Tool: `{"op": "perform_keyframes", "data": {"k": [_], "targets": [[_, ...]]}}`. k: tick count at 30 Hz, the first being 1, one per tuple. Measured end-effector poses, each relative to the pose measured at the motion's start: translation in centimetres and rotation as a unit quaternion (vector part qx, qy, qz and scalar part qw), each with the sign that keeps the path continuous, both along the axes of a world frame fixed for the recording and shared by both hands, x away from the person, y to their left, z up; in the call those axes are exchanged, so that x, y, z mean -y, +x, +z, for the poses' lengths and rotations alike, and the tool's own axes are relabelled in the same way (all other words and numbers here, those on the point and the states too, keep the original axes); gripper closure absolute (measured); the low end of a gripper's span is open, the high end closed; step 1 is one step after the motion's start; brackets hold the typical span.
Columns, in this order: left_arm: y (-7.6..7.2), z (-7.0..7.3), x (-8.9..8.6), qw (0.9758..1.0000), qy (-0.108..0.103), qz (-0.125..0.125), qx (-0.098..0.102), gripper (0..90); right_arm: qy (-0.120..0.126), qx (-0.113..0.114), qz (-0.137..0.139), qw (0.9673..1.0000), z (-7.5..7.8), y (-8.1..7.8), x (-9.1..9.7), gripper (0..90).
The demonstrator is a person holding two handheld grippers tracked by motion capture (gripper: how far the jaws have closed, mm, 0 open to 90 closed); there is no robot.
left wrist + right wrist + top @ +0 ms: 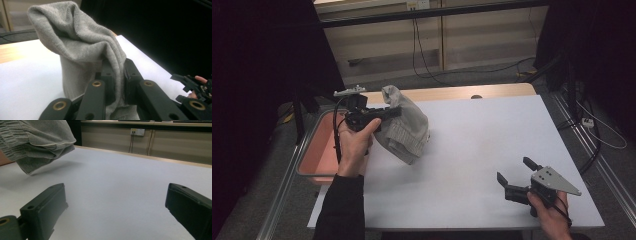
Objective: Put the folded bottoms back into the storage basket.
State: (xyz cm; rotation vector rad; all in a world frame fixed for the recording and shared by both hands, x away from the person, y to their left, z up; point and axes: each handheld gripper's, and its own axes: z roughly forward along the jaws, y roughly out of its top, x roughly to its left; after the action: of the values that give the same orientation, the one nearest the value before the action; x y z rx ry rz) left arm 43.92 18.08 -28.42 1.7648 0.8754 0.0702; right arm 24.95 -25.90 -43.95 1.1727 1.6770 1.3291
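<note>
Clamped on a fold of the grey knitted garment [82, 47], the left gripper's [379, 114] jaws hold it hanging clear above the white table [472, 145] near its left edge, beside the pink tray [319, 145] — while the right gripper [514, 175], jaws spread wide with nothing between them, sits low at the table's near right corner

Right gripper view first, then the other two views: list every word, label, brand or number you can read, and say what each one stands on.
None can be read in any view.
The wall socket plate bears no legible marking; it is too small and blurred.
The grey garment shows no label.
</note>
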Motion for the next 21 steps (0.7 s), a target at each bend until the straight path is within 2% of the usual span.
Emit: {"op": "perform_keyframes", "data": {"k": [7,11,21], "targets": [[-0.8,1.0,-0.9,0.9998,0.0,0.015,0.015,81.8,-0.002,0.0,0.0,1.0,0.0,0.0,0.0,3.1],[-1.3,1.6,-1.4,0.999,-0.012,0.035,0.026,81.8,-0.002,0.0,0.0,1.0,0.0,0.0,0.0,3.1],[-1.7,2.5,-2.7,0.9984,-0.019,0.041,0.035,81.8,-0.002,0.0,0.0,1.0,0.0,0.0,0.0,3.1]]}}
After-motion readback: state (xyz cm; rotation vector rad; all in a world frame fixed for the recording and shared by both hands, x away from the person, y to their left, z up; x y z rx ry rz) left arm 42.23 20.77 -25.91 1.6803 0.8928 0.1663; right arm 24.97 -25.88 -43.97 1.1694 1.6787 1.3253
